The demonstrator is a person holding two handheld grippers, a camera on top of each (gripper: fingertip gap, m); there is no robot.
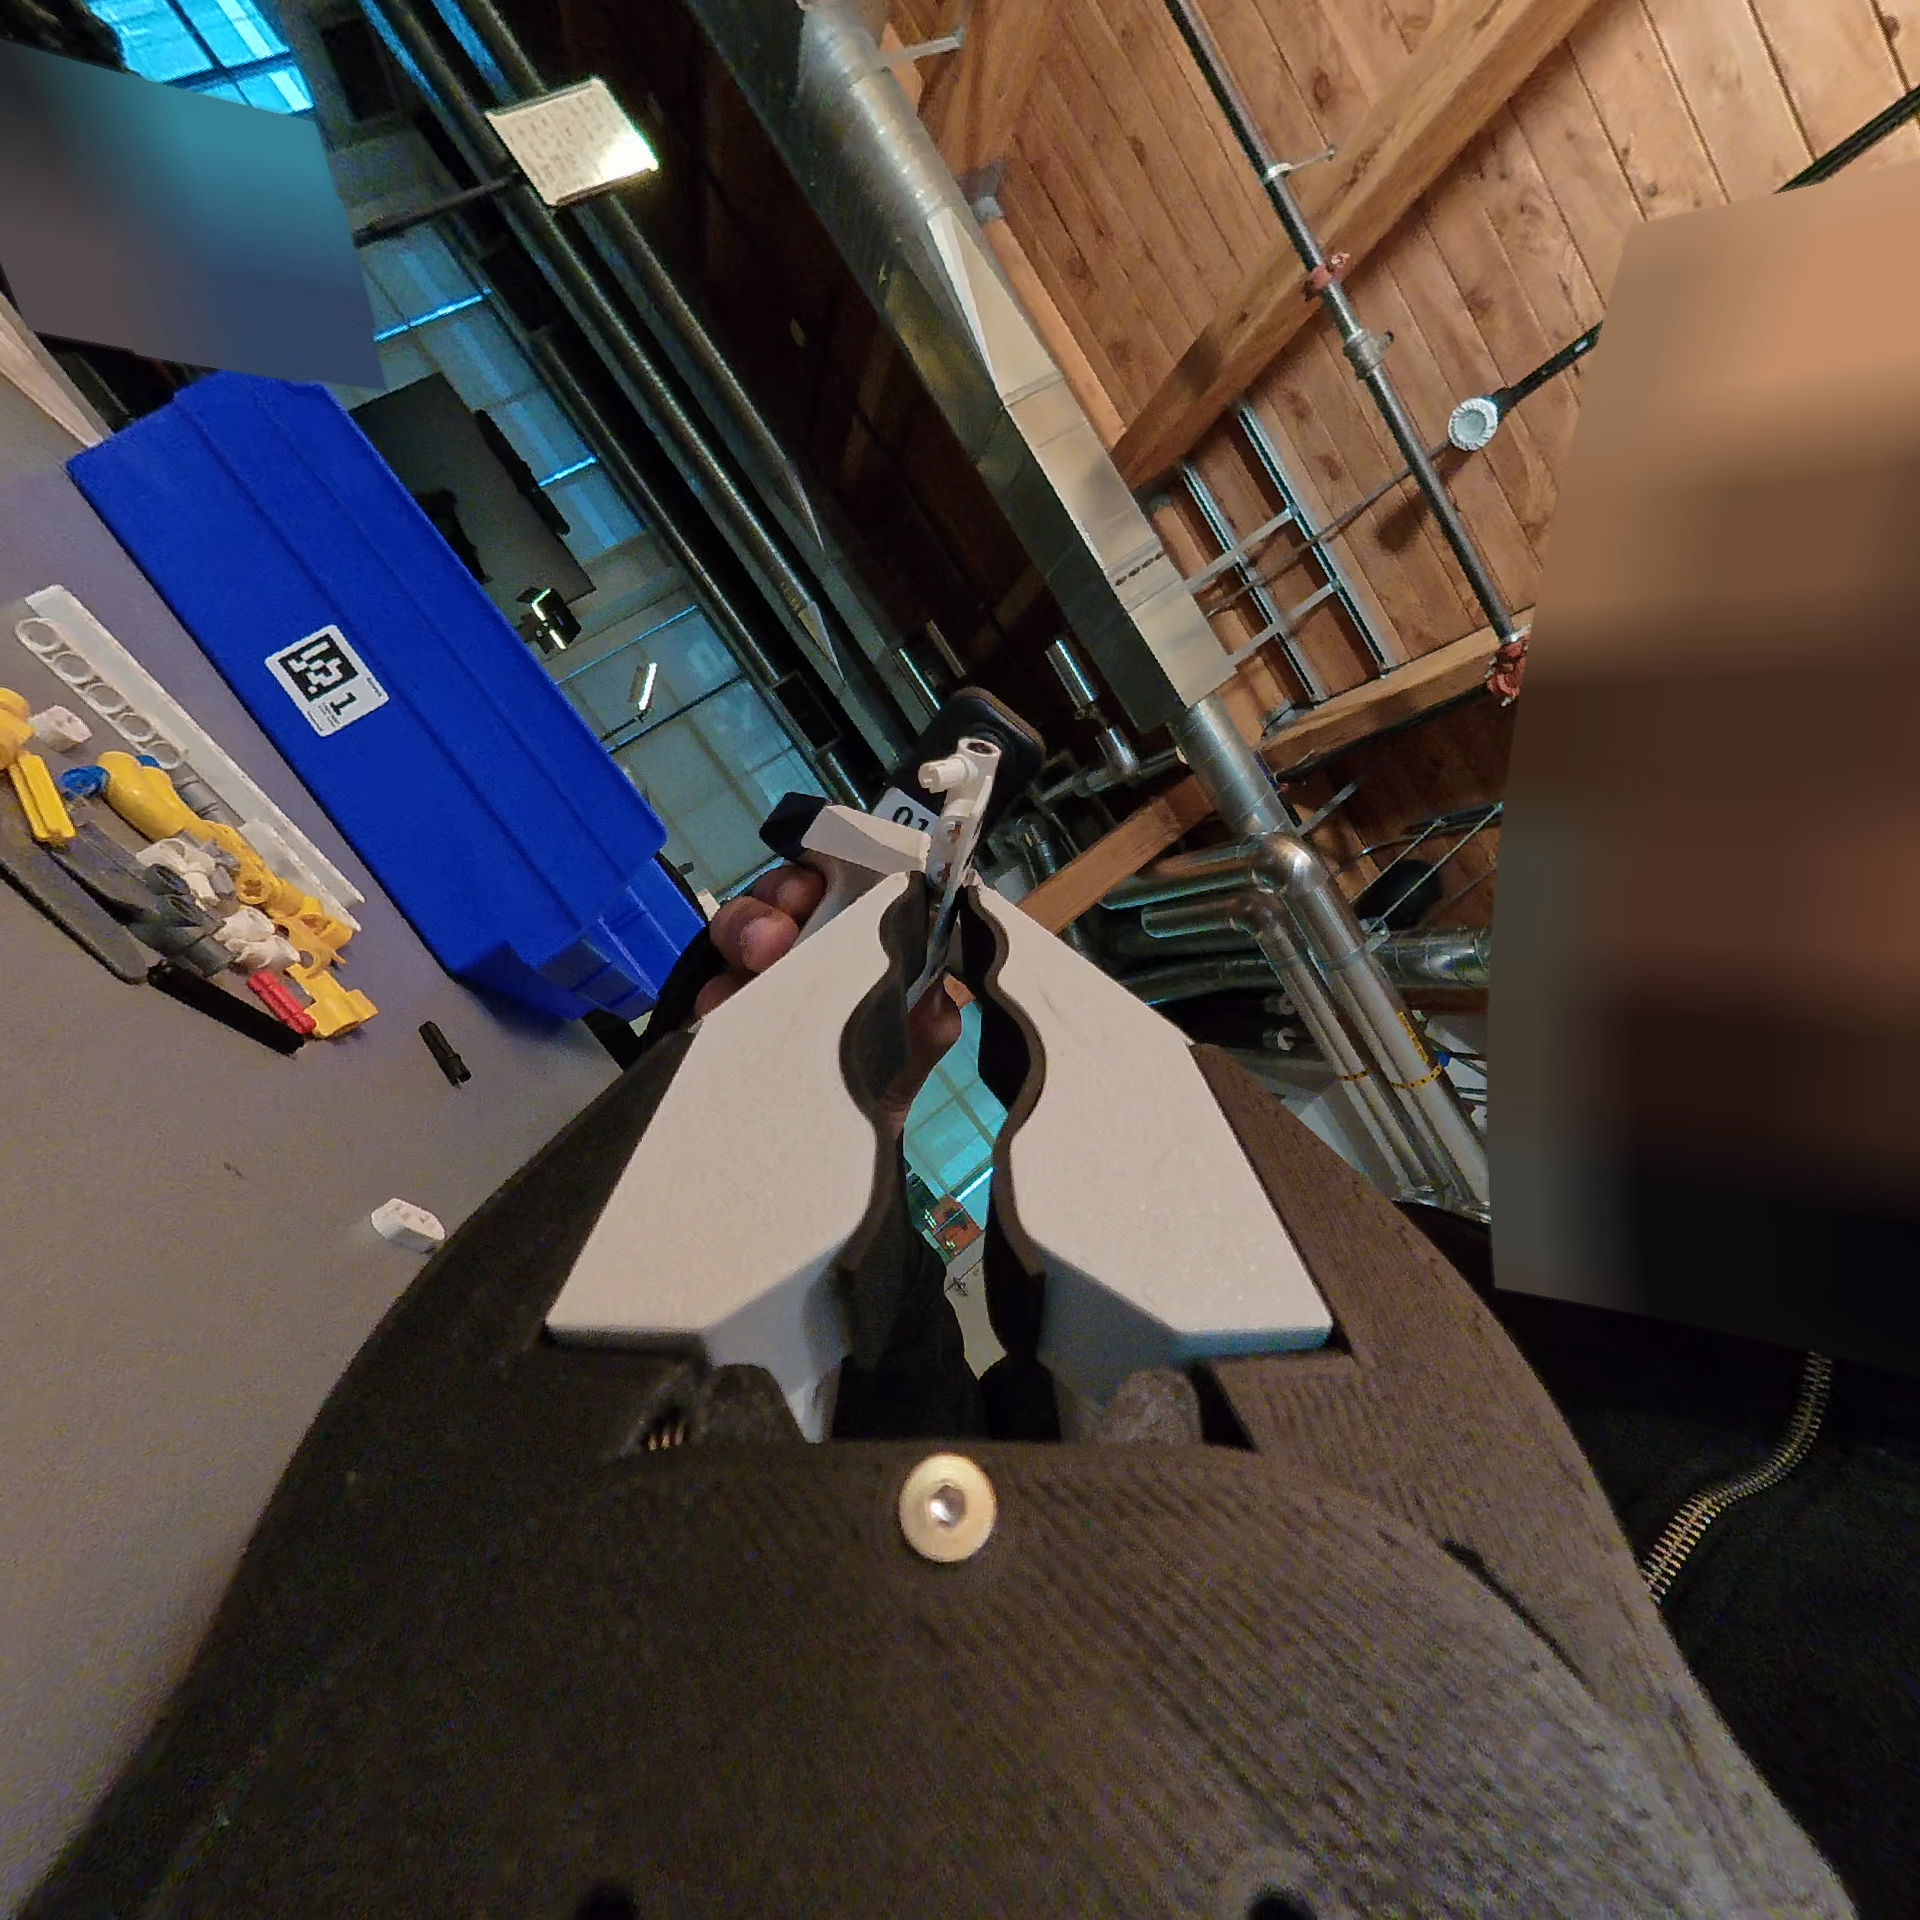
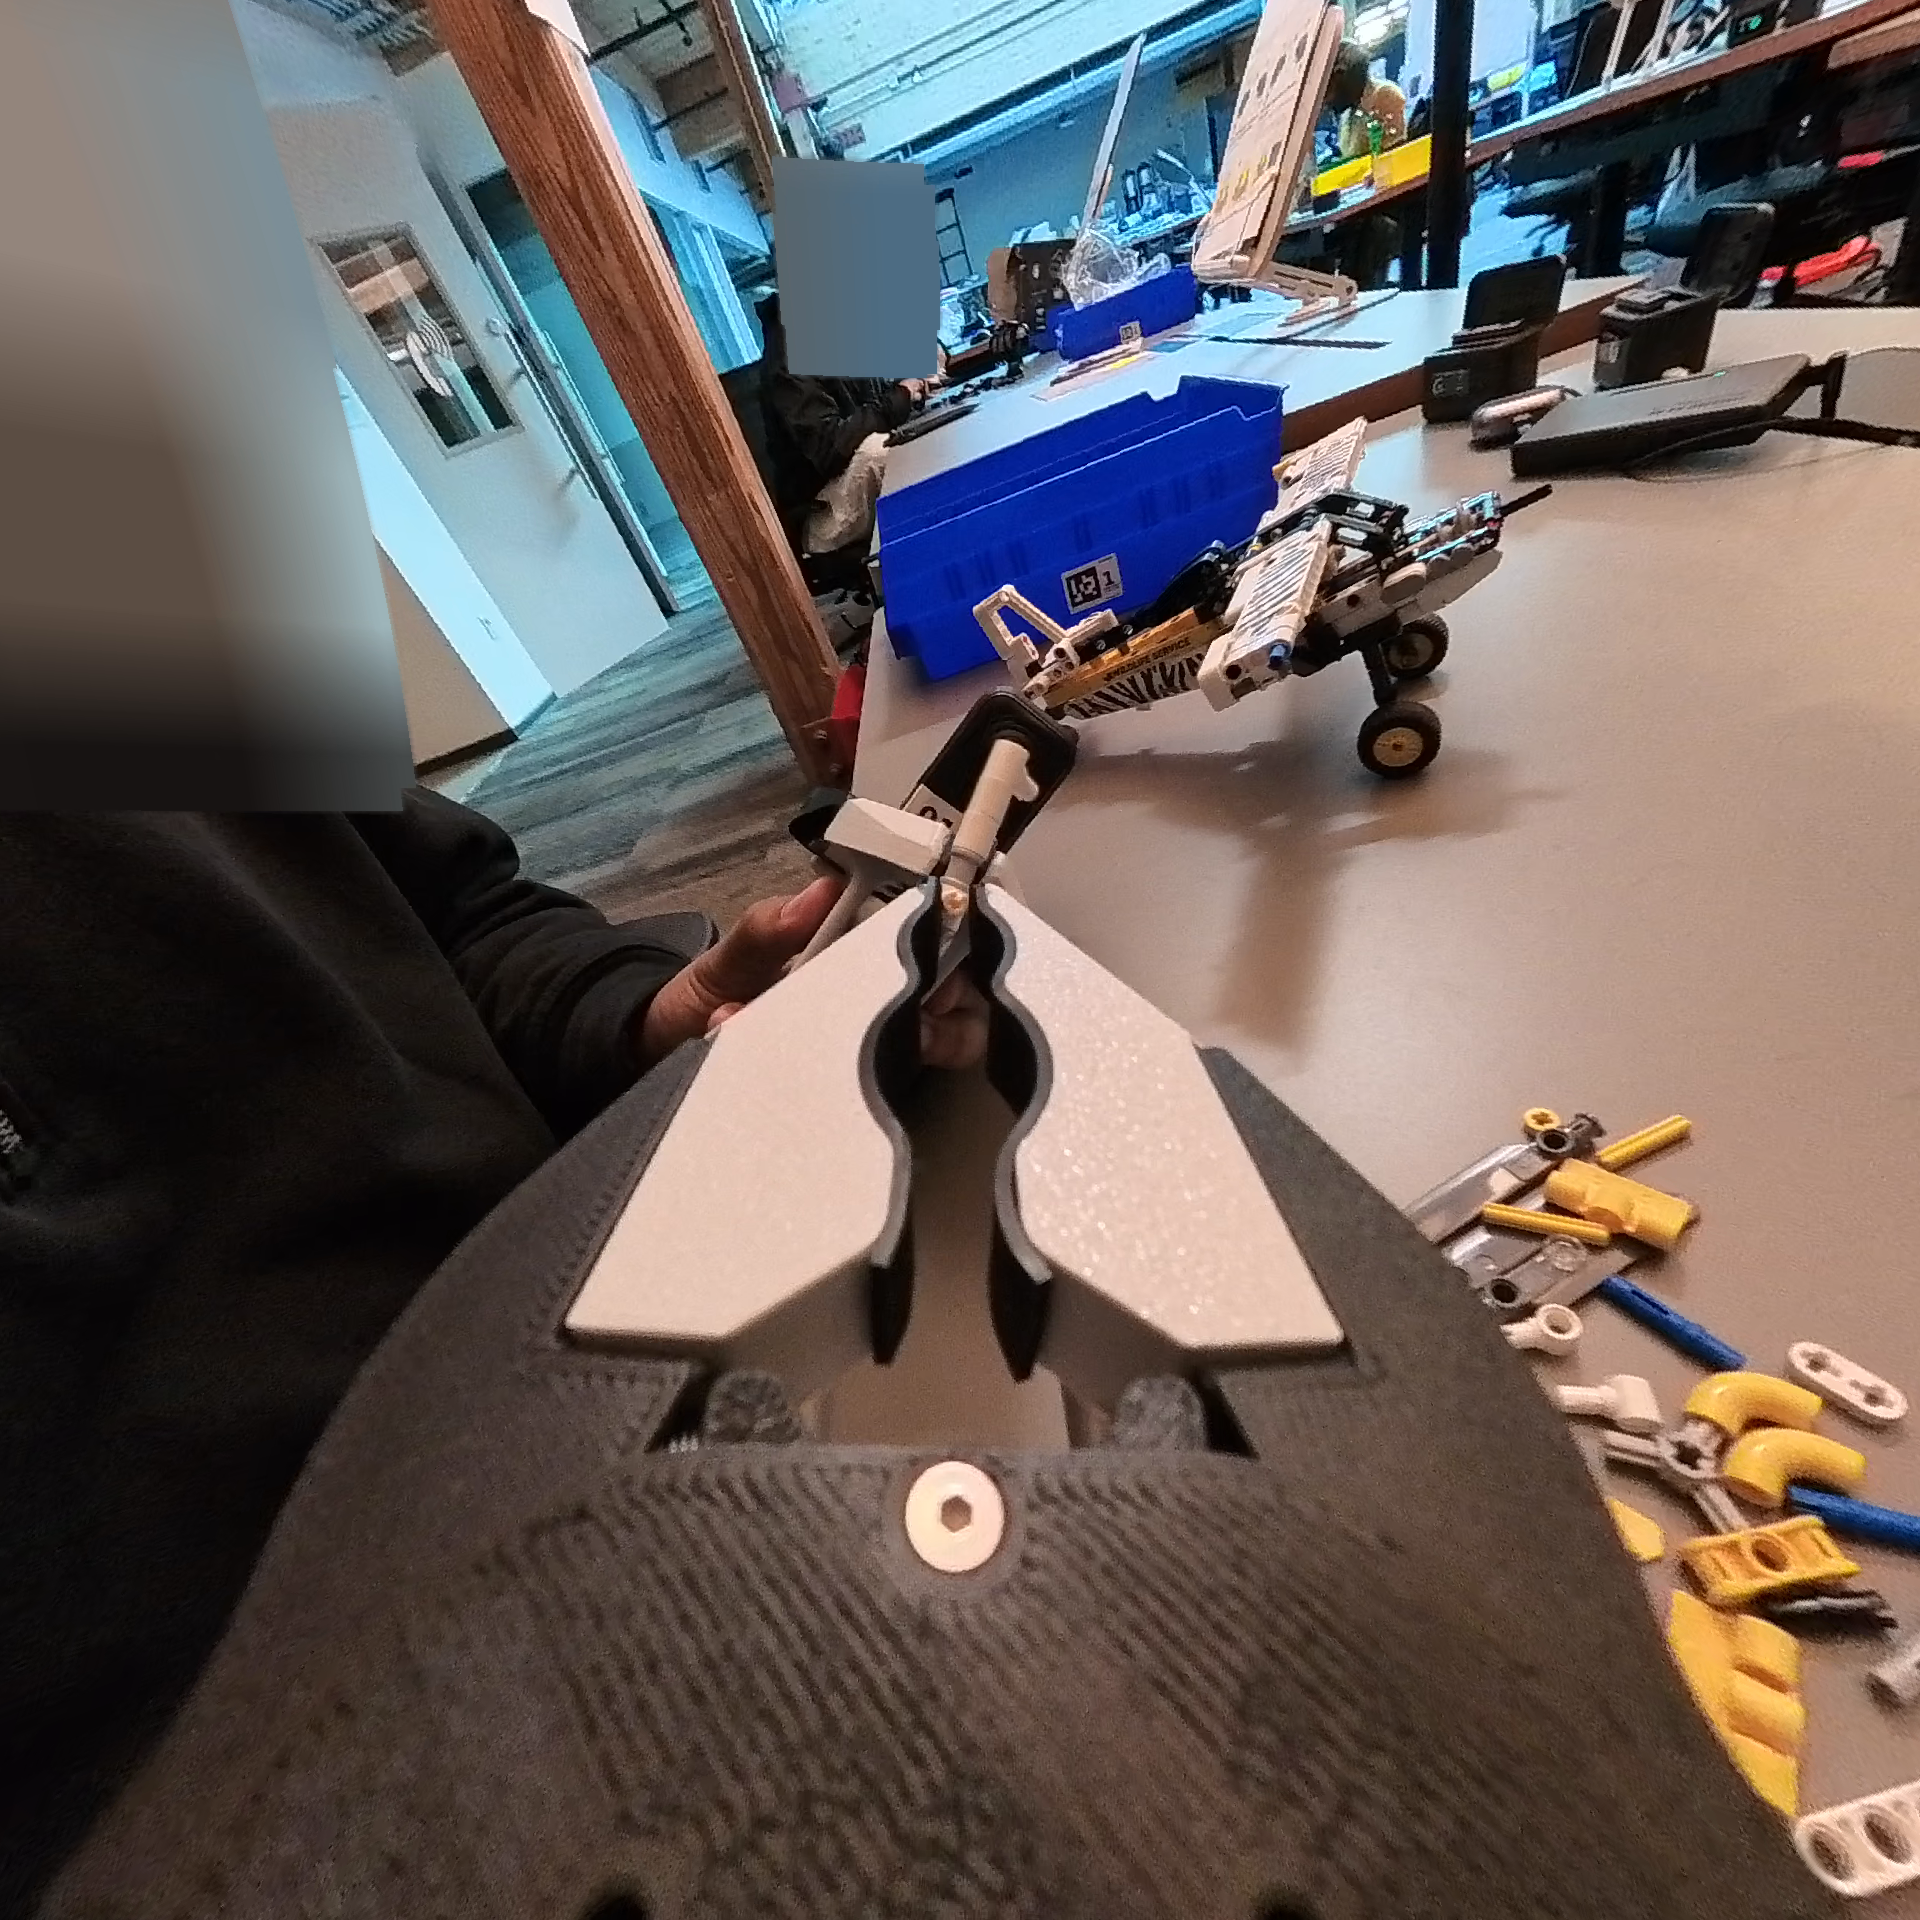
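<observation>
left gripper [image 1: 940, 914]: pinching a white toy-brick assembly [image 1: 961, 805], pointing at 12 o'clock.
right gripper [image 2: 951, 909]: clamping its other end (grippers meeting tip to tip).
worktop [image 2: 1558, 883]: carrying a toy plane [image 2: 1247, 613] at 1 o'clock.

Wood-plank ceiling [image 1: 1299, 156], metal ducts [image 1: 935, 260], wooden post [image 2: 623, 364], grey tables [image 2: 1558, 883]

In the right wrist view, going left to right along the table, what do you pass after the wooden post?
Wooden post → blue bin → toy plane model on wheels → black devices at the far right.
</observation>
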